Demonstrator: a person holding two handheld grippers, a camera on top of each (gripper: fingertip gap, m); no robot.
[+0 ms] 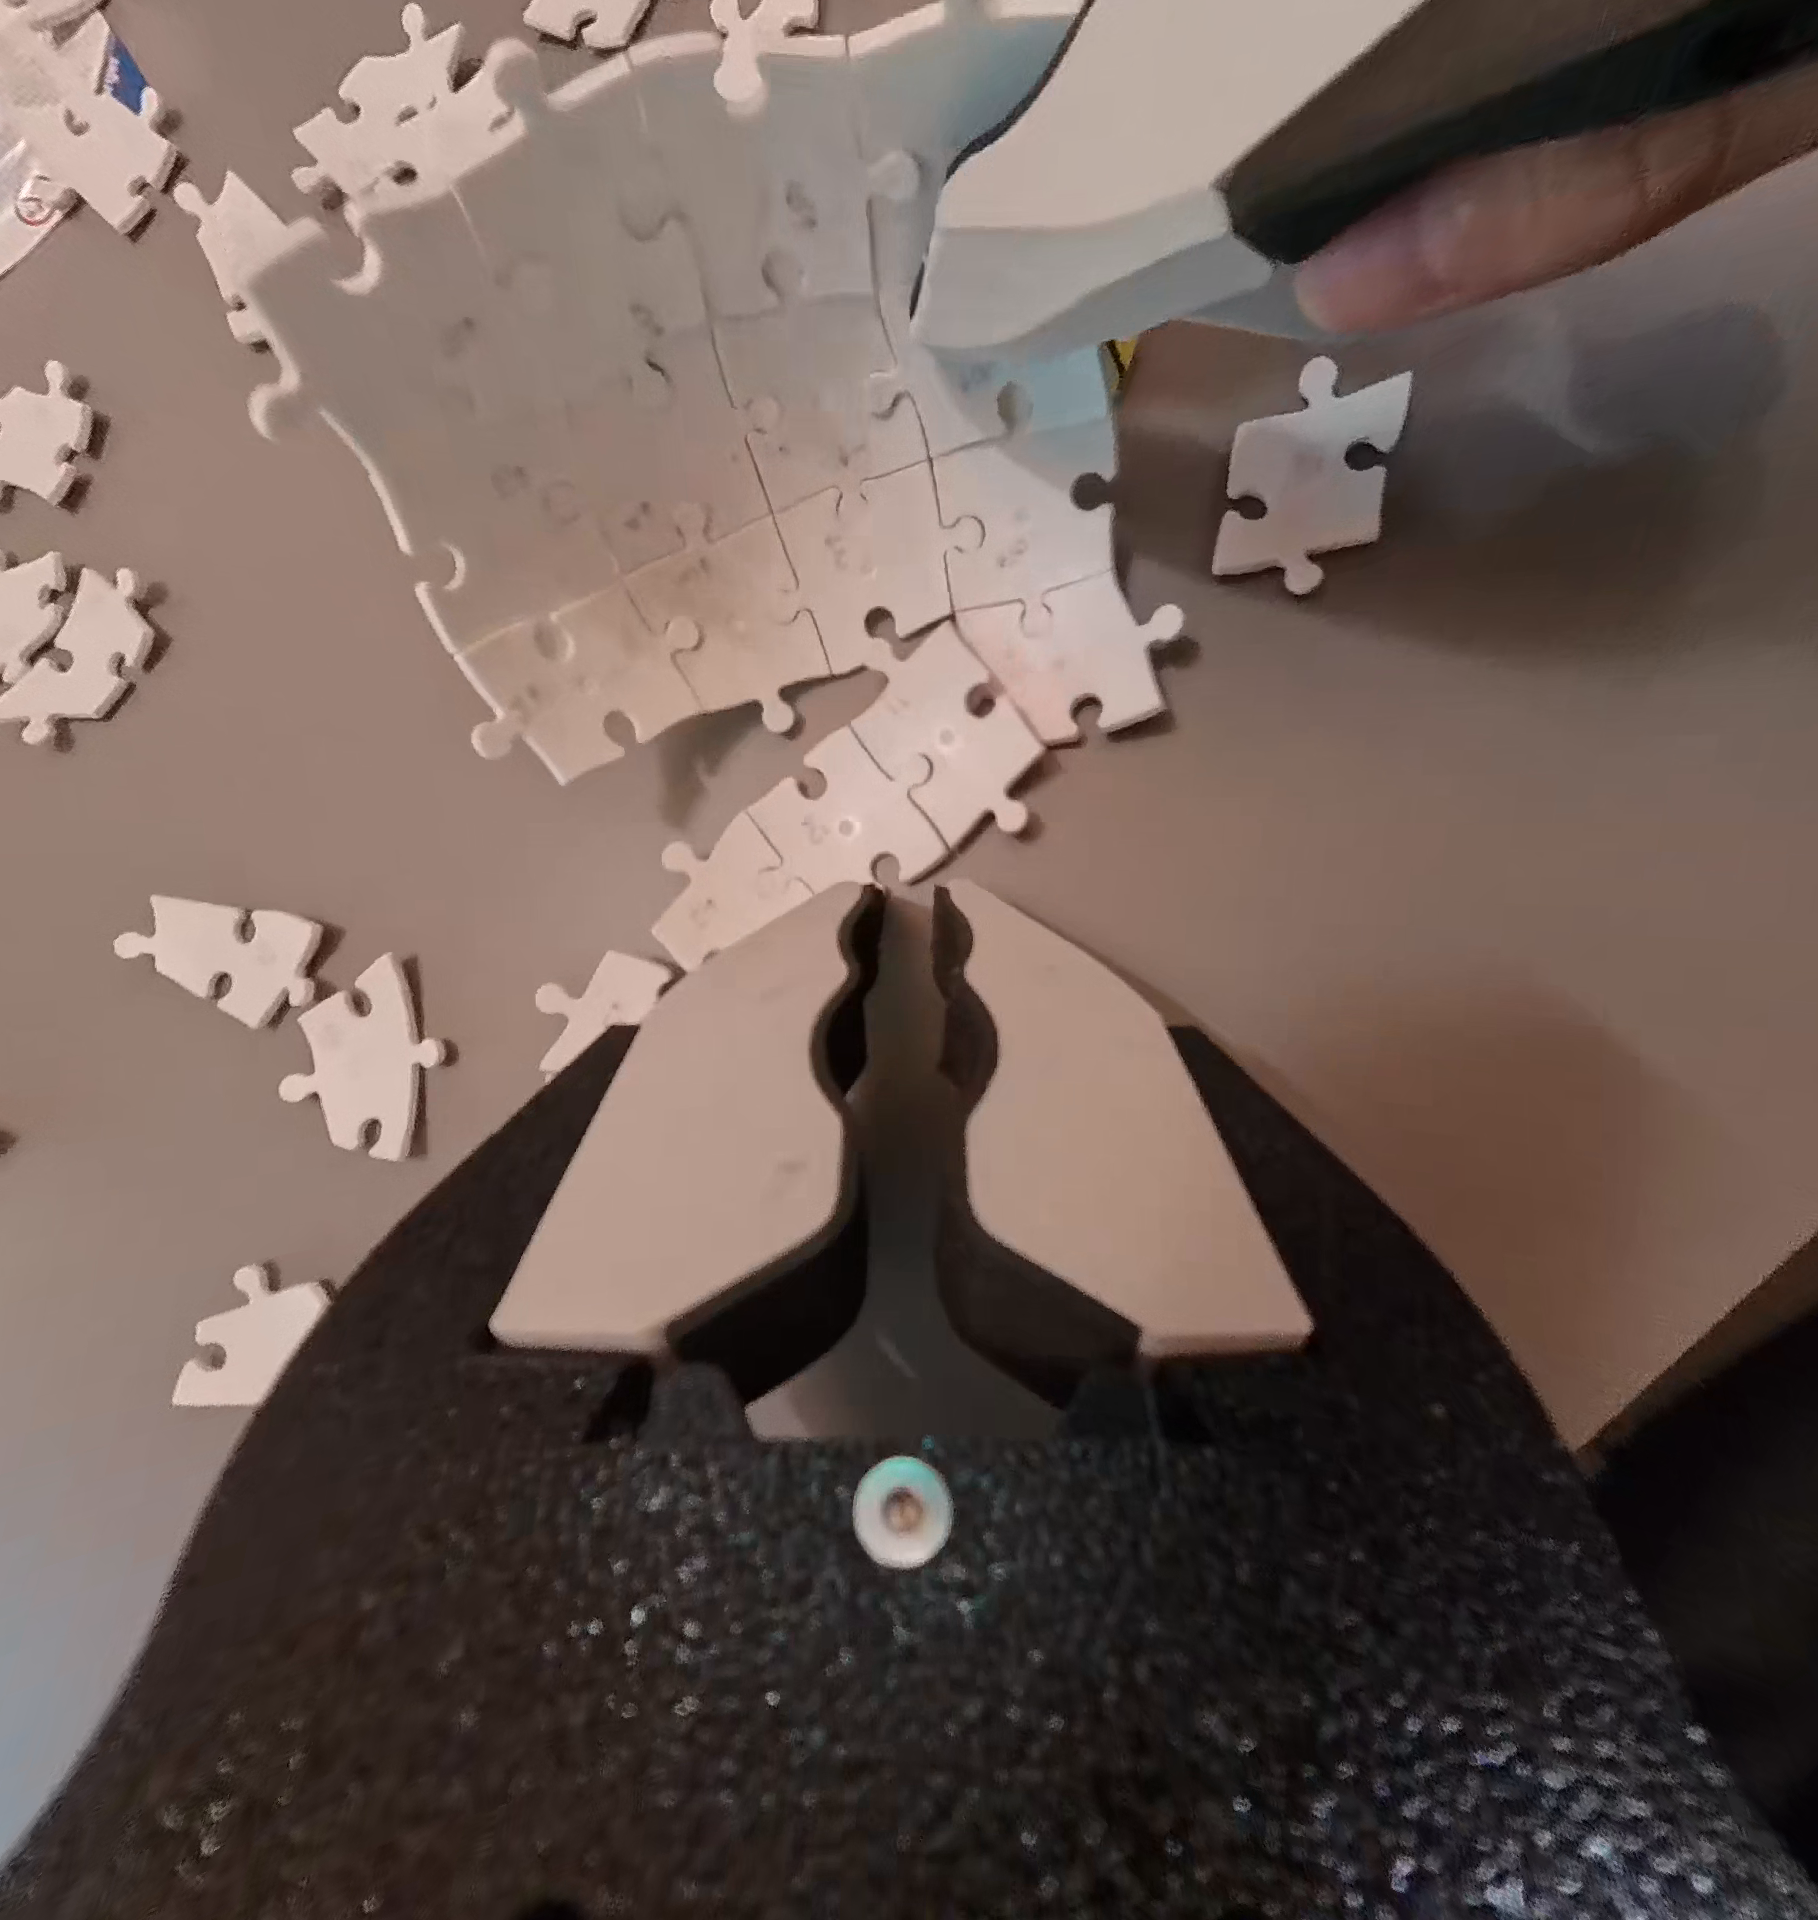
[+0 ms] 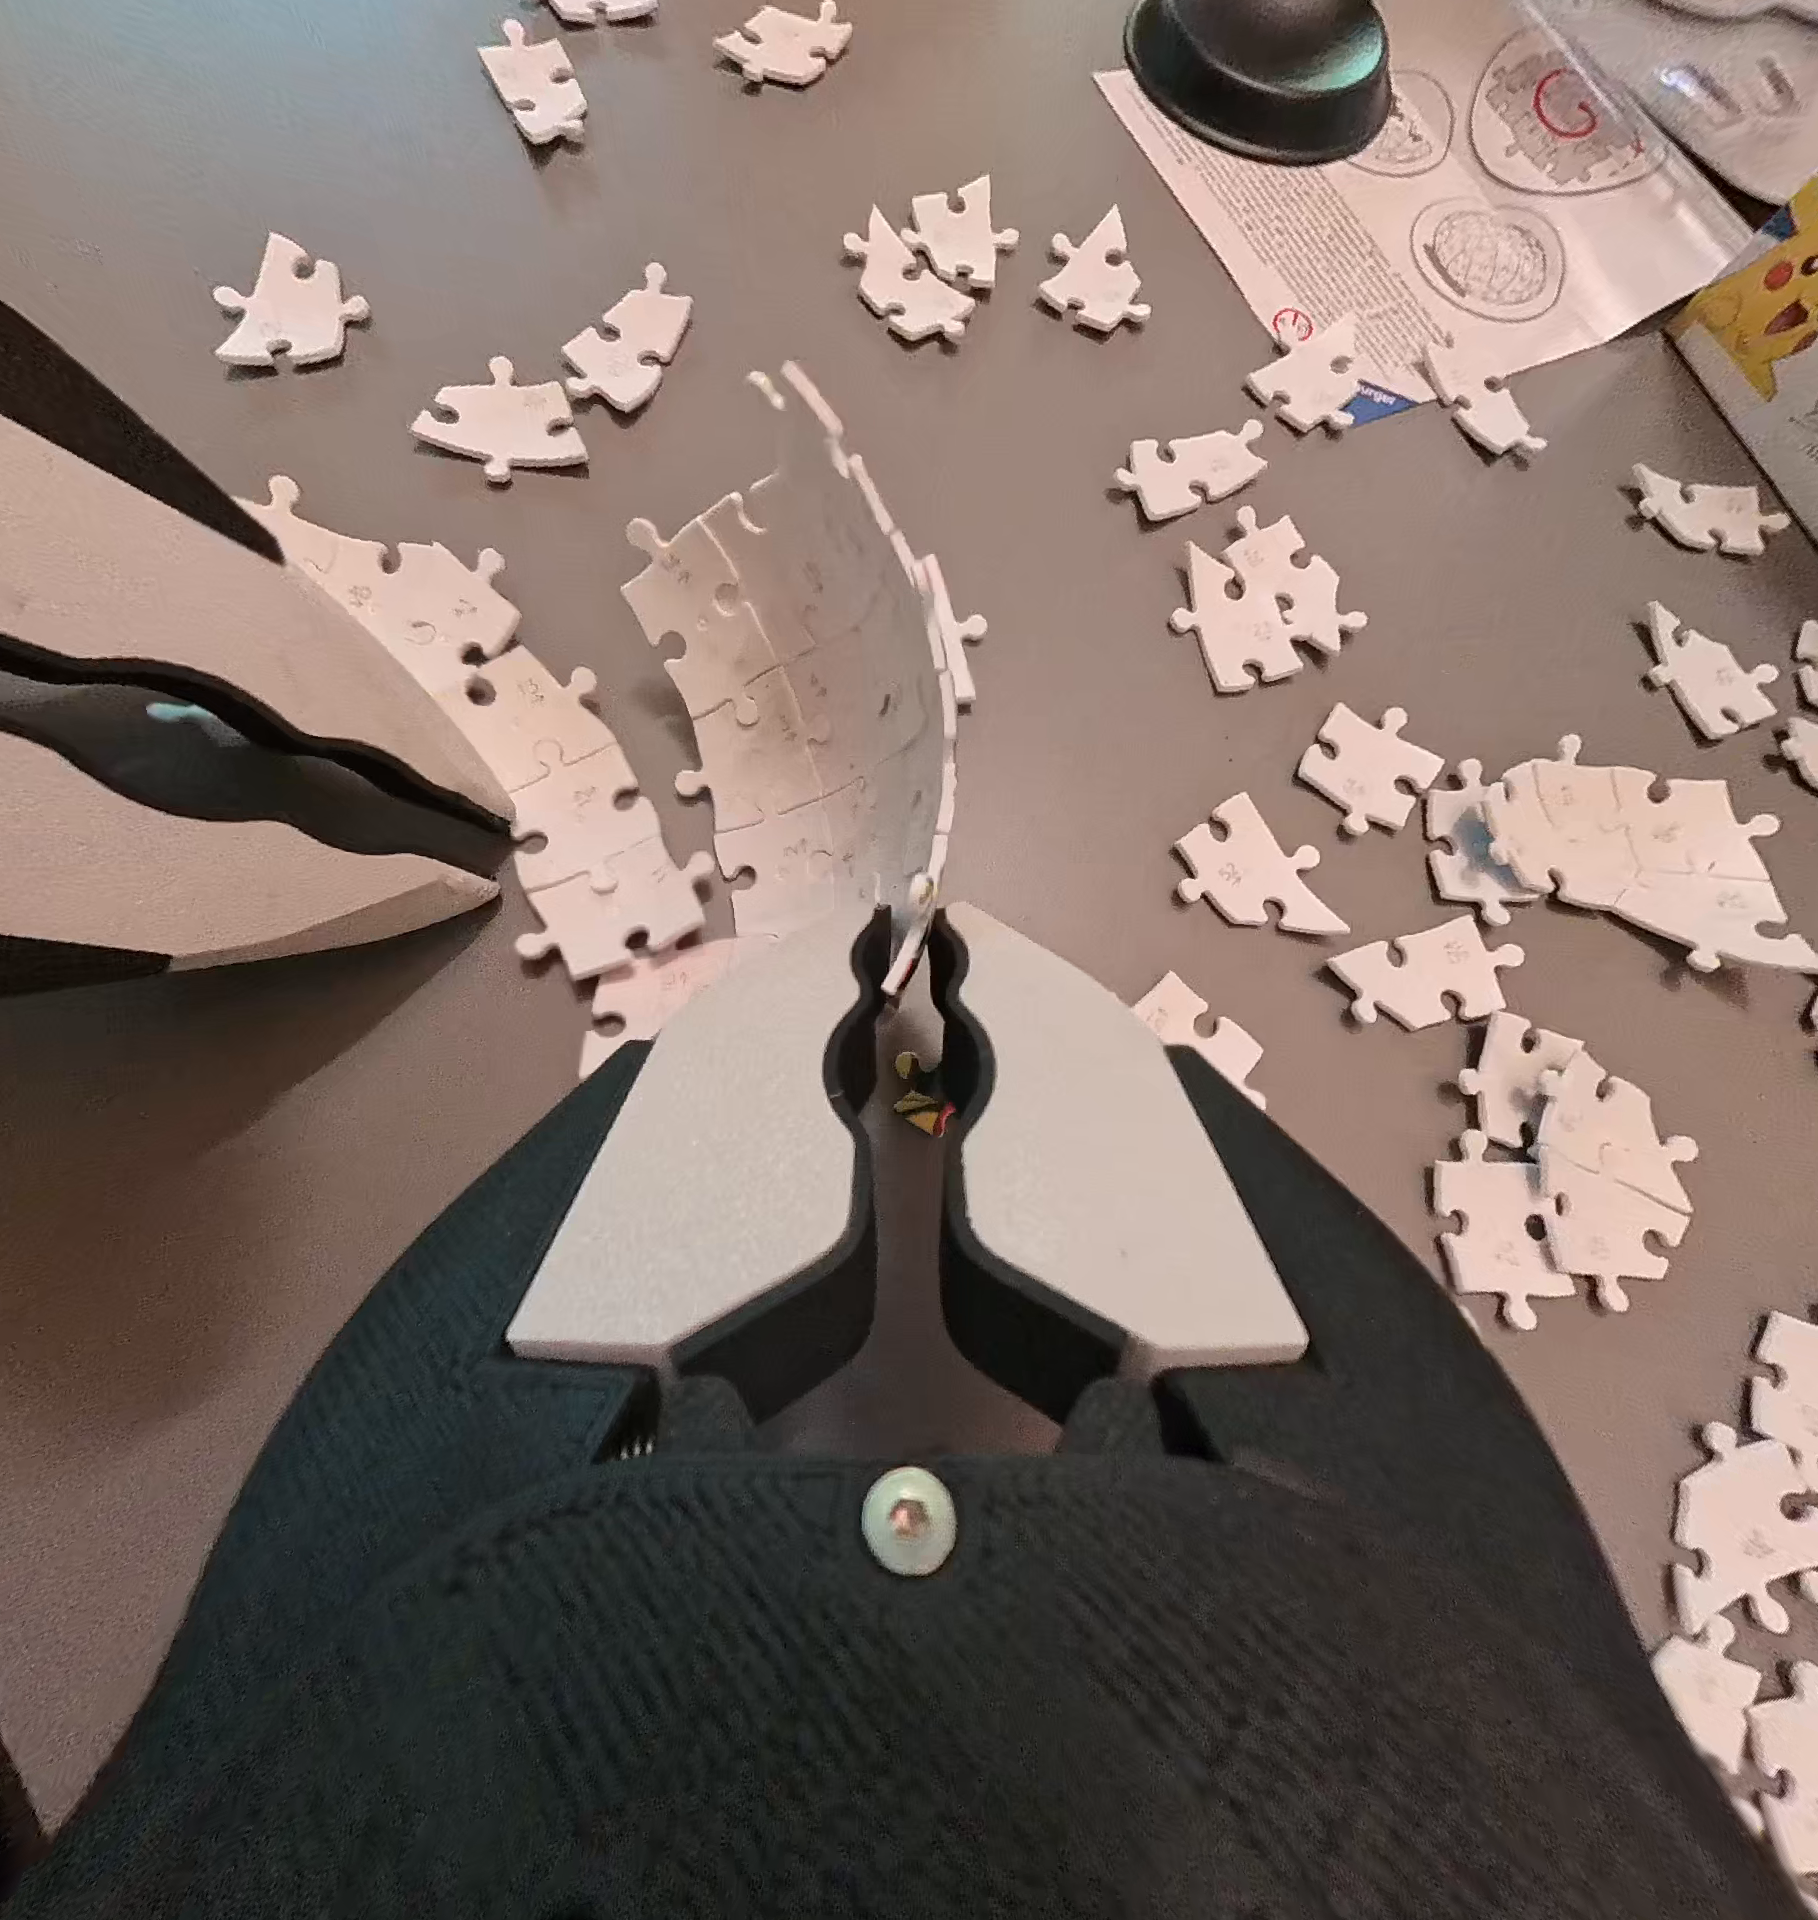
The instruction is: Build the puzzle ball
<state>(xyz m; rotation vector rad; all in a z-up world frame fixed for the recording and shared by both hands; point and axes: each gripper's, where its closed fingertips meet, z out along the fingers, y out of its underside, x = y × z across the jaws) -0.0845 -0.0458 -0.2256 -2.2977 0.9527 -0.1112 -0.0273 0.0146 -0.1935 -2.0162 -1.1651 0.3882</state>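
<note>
Two tongs share the work: our right gripper clenches the curved puzzle shell upright by its rim, so our nearly closed, empty left gripper can nudge the piece strip at its tips.

Left wrist view: close above table, facing forward-down along its fingers. Right wrist view: same height, angled down from the right side. Both share the curved puzzle section; each catches the other gripper at its edge.
</note>
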